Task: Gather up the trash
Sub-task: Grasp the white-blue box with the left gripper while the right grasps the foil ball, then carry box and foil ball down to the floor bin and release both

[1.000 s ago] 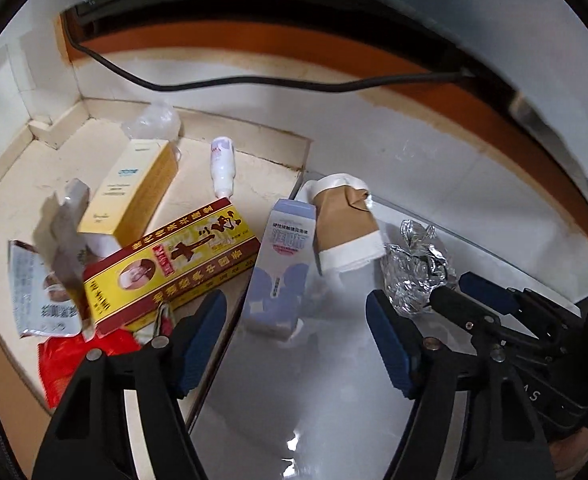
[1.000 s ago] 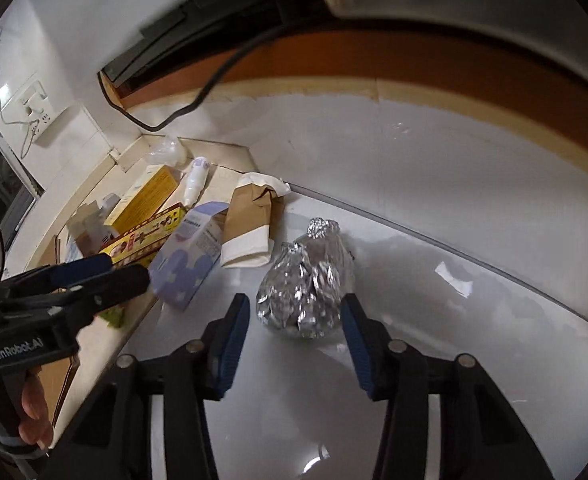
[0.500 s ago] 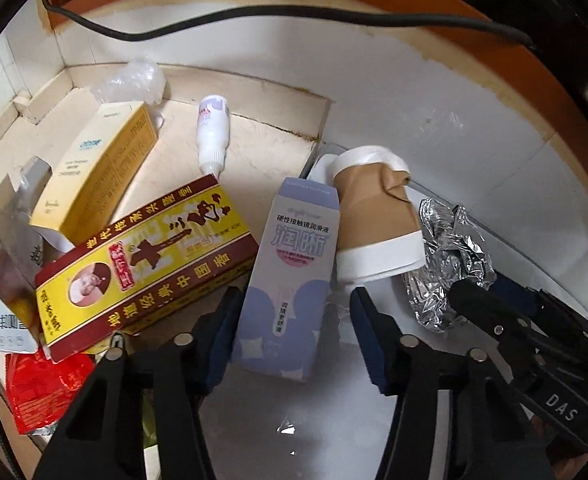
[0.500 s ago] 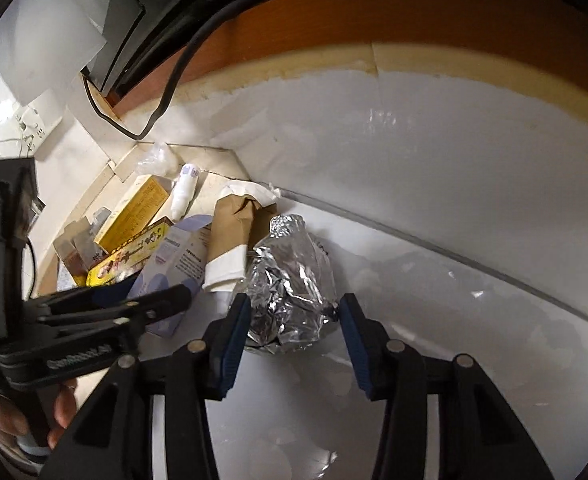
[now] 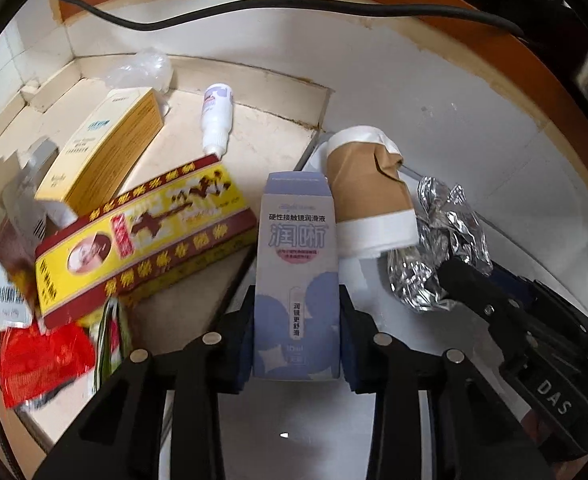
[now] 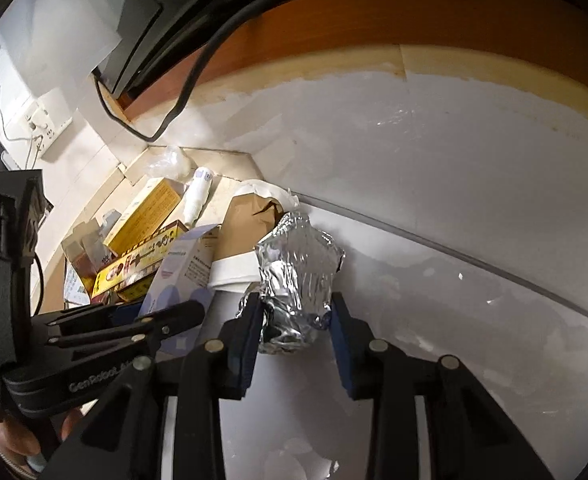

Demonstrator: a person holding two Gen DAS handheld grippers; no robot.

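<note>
Here the left gripper (image 5: 297,340) is closing its fingers on the lavender cardboard carton (image 5: 297,280) lying on the white tabletop (image 5: 474,140); light, crushable, best held across its sides. The right gripper (image 6: 294,332) closes around the crumpled silver foil ball (image 6: 298,280), soft and springy.

Through my fisheye lenses everything bows into black rims, soft indoor light glares on the glossy white surface (image 5: 286,435) and sparkles off the crumpled foil (image 6: 298,280), while the red-and-yellow box (image 5: 142,236) at my left smears with motion blur.
</note>
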